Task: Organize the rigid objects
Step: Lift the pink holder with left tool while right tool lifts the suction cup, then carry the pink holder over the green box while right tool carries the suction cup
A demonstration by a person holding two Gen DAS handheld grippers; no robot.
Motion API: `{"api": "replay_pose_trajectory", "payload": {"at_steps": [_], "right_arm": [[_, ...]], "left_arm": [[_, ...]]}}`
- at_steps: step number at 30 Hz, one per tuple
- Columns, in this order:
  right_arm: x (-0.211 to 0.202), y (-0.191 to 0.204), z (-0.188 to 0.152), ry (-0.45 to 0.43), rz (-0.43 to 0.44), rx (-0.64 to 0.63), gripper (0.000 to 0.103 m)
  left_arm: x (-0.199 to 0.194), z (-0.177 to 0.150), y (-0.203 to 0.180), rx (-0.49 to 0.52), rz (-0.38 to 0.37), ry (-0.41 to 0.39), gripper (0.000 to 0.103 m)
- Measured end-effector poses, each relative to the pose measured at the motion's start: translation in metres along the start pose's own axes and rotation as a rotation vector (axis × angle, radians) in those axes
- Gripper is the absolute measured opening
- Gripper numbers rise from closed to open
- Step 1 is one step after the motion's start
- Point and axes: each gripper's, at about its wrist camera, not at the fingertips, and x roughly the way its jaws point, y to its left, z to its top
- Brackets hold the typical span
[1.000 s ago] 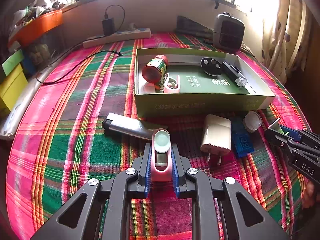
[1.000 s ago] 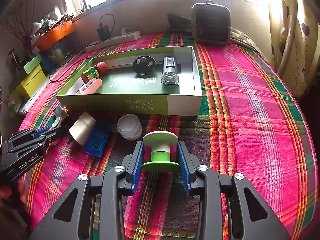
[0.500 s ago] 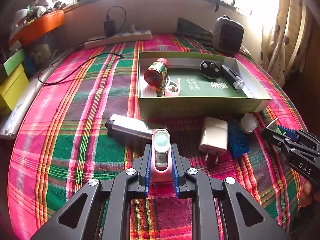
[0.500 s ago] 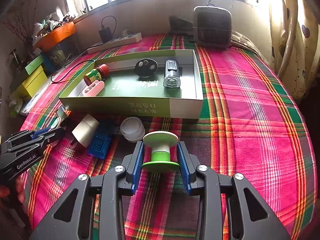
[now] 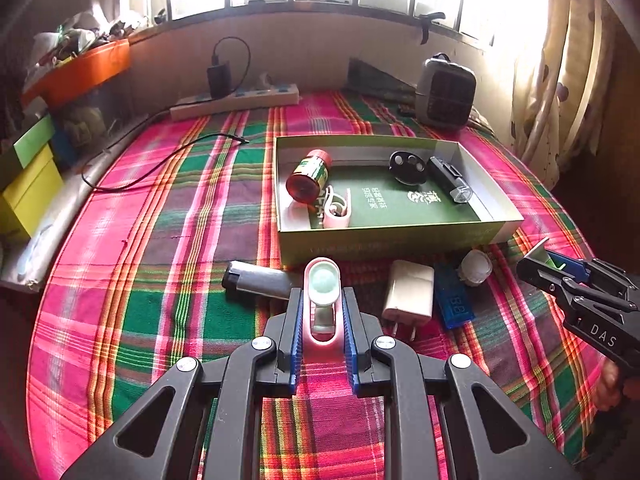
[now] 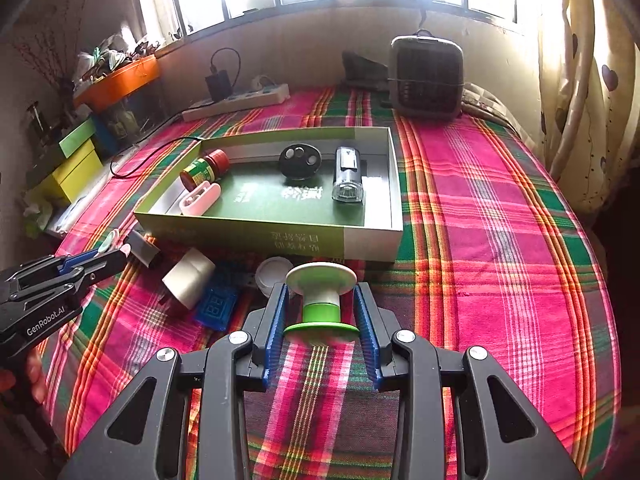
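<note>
Plaid cloth (image 6: 500,200) covers the surface; whether bed or bench cannot be told. Landmark: green box (image 5: 384,242), open-topped, lying on the cloth.

Inside the box: red-capped bottle (image 5: 309,176) on its side at one end, pink clip (image 5: 337,210) just beside it, black round fob (image 5: 407,166) near the middle, clear-ended torch (image 5: 450,179) toward the other end.

Outside, along the box's near wall: grey lighter (image 5: 256,280), white plug adapter (image 5: 410,294), blue display module (image 5: 454,300), small white cap (image 5: 475,268).

Left gripper (image 5: 322,320), near side of the box: clamped on a pink case (image 5: 321,300), held above the cloth.

Right gripper (image 6: 322,312), also on the near side: closed on a green-and-white spool (image 6: 321,300), pads against its flanges.
</note>
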Motion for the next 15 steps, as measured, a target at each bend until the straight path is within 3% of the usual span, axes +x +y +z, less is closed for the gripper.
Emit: {"api": "replay_pose_trajectory", "payload": {"at_steps": [15], "right_arm": [[-0.007,0.005,0.032,-0.041,0.016,-0.036,0.035]], "left_arm": [[-0.005,0.031,-0.001,0.02,-0.024,-0.034,0.017]]}}
